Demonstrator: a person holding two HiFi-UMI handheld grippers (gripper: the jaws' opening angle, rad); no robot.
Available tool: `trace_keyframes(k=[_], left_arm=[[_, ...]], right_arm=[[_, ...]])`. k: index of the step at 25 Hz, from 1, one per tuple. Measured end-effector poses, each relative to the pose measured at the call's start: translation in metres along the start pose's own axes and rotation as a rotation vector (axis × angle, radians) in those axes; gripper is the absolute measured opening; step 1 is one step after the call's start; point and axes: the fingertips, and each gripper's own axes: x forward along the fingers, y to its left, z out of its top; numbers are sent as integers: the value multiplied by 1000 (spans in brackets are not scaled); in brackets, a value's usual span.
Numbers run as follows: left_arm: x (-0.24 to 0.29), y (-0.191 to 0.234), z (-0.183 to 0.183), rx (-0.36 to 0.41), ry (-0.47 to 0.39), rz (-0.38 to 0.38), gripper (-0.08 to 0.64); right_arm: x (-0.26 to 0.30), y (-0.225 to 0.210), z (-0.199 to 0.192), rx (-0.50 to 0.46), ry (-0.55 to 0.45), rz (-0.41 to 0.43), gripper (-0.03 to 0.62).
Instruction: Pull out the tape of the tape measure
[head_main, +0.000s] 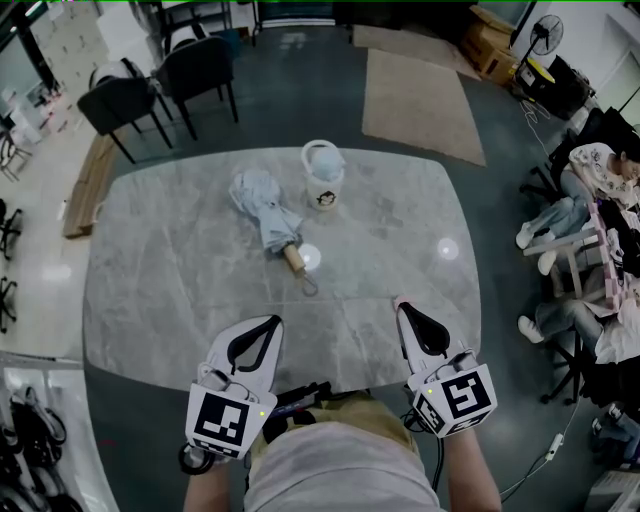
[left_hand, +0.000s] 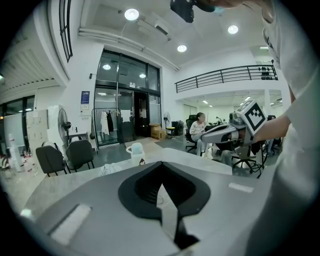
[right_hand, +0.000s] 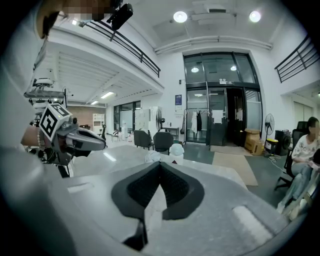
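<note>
I cannot make out a tape measure in any view. My left gripper (head_main: 275, 321) is shut and empty over the near edge of the grey marble table (head_main: 170, 260); its jaws (left_hand: 161, 163) meet at the tip. My right gripper (head_main: 400, 304) is likewise shut on nothing, and its closed tip (right_hand: 160, 163) points across the table. Each gripper shows in the other's view: the right gripper (left_hand: 226, 132) and the left gripper (right_hand: 75, 138). Farther back stand a white lidded cup (head_main: 323, 176) (left_hand: 135, 150) (right_hand: 176, 150) and a folded pale blue umbrella (head_main: 268, 215) (right_hand: 152, 157) with a wooden handle.
Two dark chairs (head_main: 150, 90) stand beyond the table's far left corner. A beige rug (head_main: 415, 100) lies on the floor behind. A seated person (head_main: 590, 190) is off to the right among chairs and cables. A fan (head_main: 545, 35) stands at the back right.
</note>
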Motion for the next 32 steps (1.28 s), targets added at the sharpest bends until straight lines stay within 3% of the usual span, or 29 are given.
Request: trace_keyframes(k=[32], left_arm=[[-1,11,6,13,-14,37,14]], right_arm=[[-5,0,-1,3,-2,1,0]])
